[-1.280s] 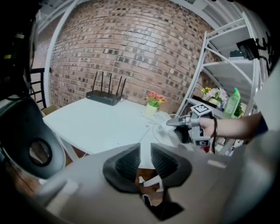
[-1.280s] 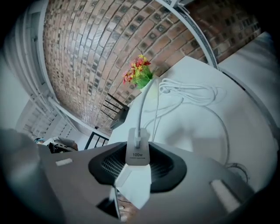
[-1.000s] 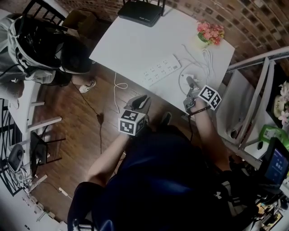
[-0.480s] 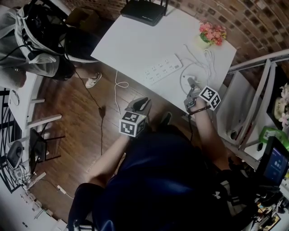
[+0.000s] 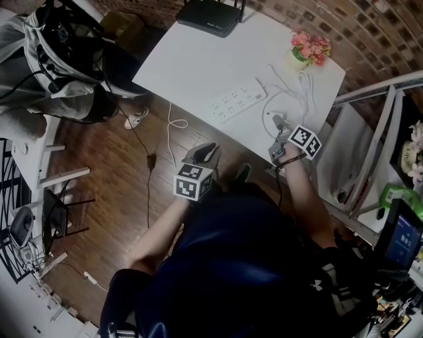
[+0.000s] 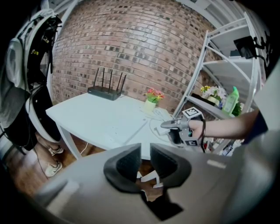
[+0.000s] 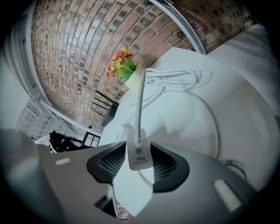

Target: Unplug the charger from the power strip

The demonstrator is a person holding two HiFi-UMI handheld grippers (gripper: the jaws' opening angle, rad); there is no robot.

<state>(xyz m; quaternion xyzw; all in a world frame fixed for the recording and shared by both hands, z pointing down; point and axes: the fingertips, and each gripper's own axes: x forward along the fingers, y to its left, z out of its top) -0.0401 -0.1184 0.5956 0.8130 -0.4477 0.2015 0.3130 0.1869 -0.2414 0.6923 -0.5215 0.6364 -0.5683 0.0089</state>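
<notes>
A white power strip point(image 5: 238, 101) lies on the white table point(image 5: 192, 59) with nothing plugged into it. The white charger point(image 7: 140, 161) with its cable point(image 7: 140, 100) rests on the tabletop between the jaws of my right gripper point(image 7: 138, 149). Those jaws have just been opening, and the pads stand beside the charger without pressing it. In the head view the right gripper point(image 5: 277, 123) is at the table's near right edge, right of the strip. My left gripper point(image 5: 205, 153) hangs below the table's front edge. Its jaws point(image 6: 145, 159) have just been closing to a narrow gap with nothing between them.
A black router point(image 5: 208, 14) sits at the table's far edge and a flower pot point(image 5: 307, 47) at its far right corner, with coiled white cable point(image 5: 301, 89) beside it. A white metal shelf point(image 5: 370, 132) stands to the right. The strip's cord point(image 5: 173, 125) drops to the wooden floor.
The right gripper has sunk slightly toward the tabletop with the charger. The left gripper stays below the table edge. The head view has shifted a little.
</notes>
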